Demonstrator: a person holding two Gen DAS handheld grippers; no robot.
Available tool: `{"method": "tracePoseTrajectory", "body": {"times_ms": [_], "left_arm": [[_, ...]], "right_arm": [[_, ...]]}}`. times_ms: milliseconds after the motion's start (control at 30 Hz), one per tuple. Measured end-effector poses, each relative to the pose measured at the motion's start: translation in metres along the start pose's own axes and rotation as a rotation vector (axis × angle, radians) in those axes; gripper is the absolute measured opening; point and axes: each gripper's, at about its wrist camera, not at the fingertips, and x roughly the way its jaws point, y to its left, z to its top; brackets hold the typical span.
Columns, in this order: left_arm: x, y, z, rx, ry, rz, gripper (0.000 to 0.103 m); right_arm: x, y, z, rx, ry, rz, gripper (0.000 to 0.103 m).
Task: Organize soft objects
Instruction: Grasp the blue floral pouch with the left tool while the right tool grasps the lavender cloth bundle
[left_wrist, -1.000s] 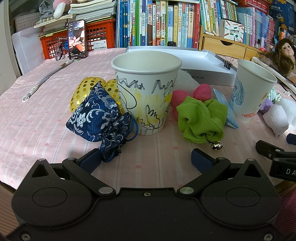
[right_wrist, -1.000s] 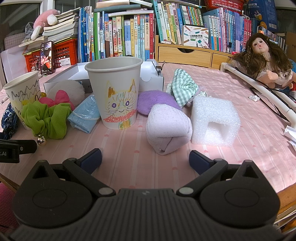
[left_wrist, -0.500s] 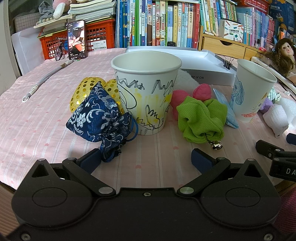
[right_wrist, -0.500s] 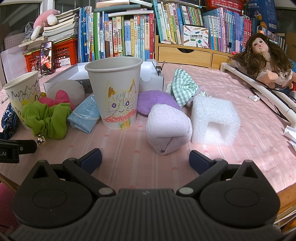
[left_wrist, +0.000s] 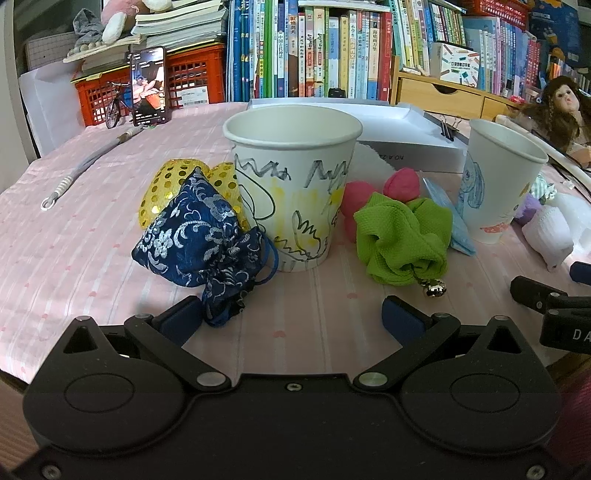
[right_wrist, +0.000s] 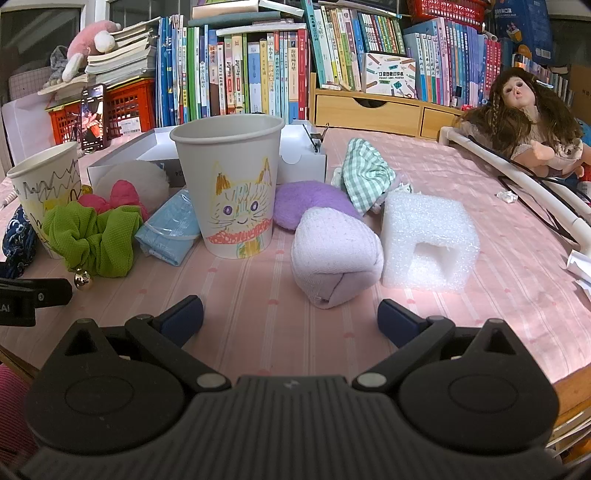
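Observation:
My left gripper (left_wrist: 291, 319) is open and holds nothing, low over the pink cloth in front of a scribbled paper cup (left_wrist: 291, 188). A navy brocade pouch (left_wrist: 205, 242) lies just beyond its left finger, with a gold sequin pouch (left_wrist: 166, 184) behind. A green scrunchie with a bell (left_wrist: 402, 240) and a pink bow (left_wrist: 400, 182) lie right of that cup. My right gripper (right_wrist: 290, 317) is open and empty before a cat-drawn cup (right_wrist: 236, 184). A rolled lilac sock (right_wrist: 334, 254), white foam block (right_wrist: 428, 240), purple pad (right_wrist: 310, 203), checked pouch (right_wrist: 365, 177) and blue packet (right_wrist: 170, 230) surround it.
A white box (left_wrist: 399, 125) stands behind the cups. Books, a red crate (left_wrist: 192, 85) and a propped phone (left_wrist: 147, 86) line the back. A doll (right_wrist: 528, 114) and a white tube (right_wrist: 517, 177) lie at the right. A grey cord (left_wrist: 77, 173) lies far left.

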Motion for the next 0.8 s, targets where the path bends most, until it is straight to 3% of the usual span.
{"method": "tracePoseTrajectory", "body": {"times_ms": [167,367,633,800], "left_arm": [[-0.001,0.001,-0.001,0.005,-0.006,-0.004,0.103],[-0.004,0.005,0.001,0.007,-0.006,-0.019,0.102],[-0.025,0.010,0.005,0.013,-0.074,-0.040,0.098],[-0.036,0.018,0.009,0.009,-0.120,-0.012,0.098]], "right_arm": [[-0.003,-0.001,-0.002,0.003,-0.018,0.002,0.103],[-0.009,-0.004,0.001,0.027,-0.032,0.068,0.103],[-0.021,0.007,0.008,-0.044,-0.113,0.128,0.103],[-0.020,0.007,0.015,-0.066,-0.143,0.063,0.102]]}}
